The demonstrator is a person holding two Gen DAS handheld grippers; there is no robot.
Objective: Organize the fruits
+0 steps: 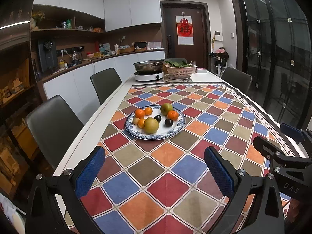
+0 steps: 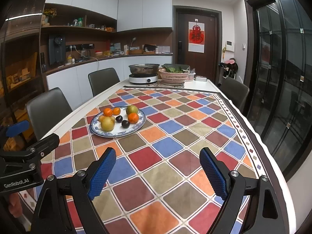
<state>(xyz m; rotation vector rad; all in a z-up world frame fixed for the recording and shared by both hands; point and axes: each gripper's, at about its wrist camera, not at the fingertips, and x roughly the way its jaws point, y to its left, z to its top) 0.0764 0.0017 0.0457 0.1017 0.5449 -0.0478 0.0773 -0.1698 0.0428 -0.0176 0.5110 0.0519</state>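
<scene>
A blue-and-white plate sits on the checked tablecloth, left of the table's middle. It holds several fruits: oranges, two yellow-green pears, two dark plums and a small yellow fruit. My left gripper is open and empty, held above the cloth short of the plate. My right gripper is open and empty, to the right of the left one. Each gripper shows at the edge of the other's view.
At the table's far end stand an induction cooker with a steel pot, a pink basket of greens and a small tin. Grey chairs line the left side; one chair is on the right. Glass doors are on the right.
</scene>
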